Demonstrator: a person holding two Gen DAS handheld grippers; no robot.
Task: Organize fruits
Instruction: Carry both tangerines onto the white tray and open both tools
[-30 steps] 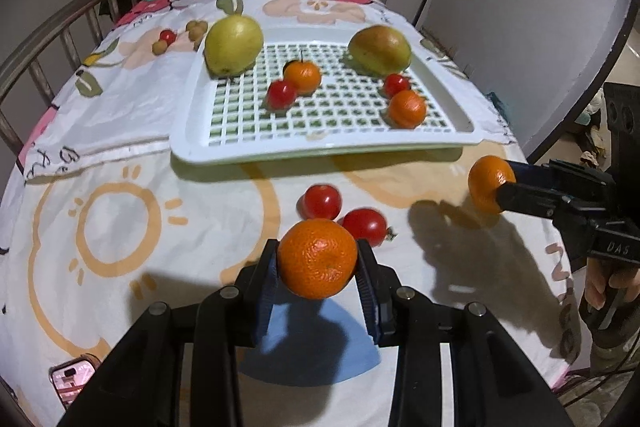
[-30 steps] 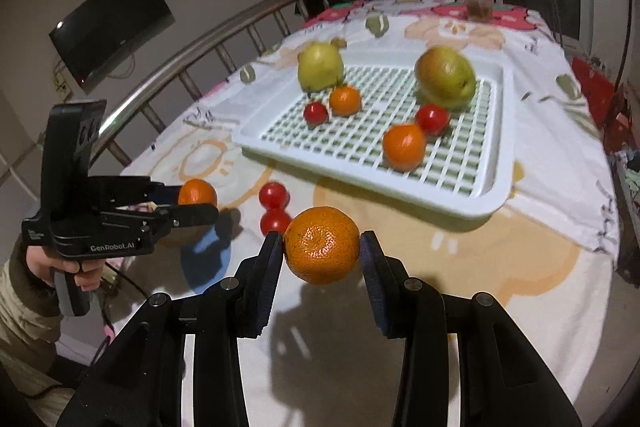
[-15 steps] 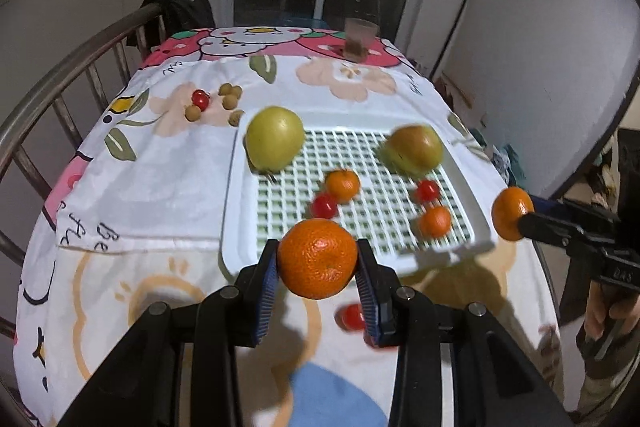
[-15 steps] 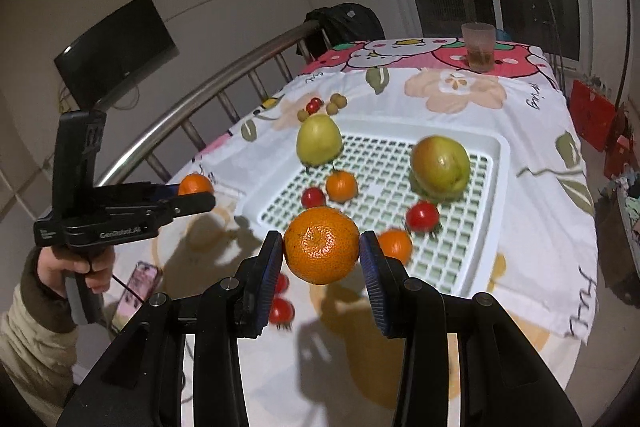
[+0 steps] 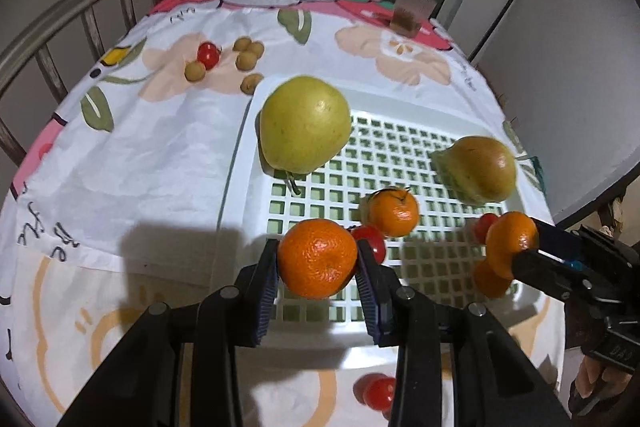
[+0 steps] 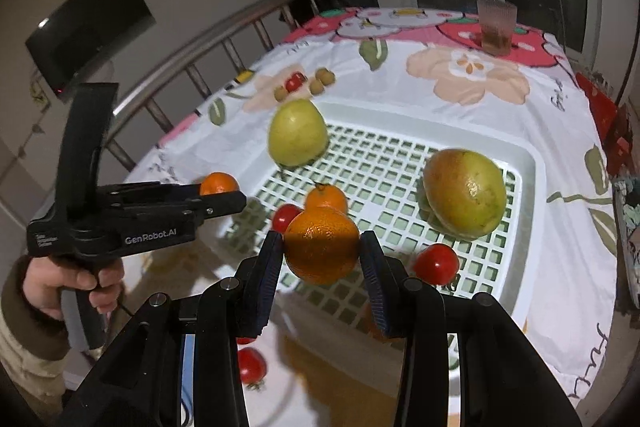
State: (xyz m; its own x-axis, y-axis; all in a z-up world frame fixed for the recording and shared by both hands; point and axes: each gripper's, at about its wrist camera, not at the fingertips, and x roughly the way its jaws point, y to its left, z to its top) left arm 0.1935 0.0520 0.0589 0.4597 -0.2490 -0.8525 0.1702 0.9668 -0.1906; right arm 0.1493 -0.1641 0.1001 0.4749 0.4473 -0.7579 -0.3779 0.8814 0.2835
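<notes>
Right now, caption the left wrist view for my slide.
Left gripper carries a mandarin over the white tray holding pears, mandarins, tomatoes.

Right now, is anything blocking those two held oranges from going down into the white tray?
Nothing solid blocks them. The white slatted tray has bare grid, though a small orange and red tomato lie near the left tool's orange.
</notes>
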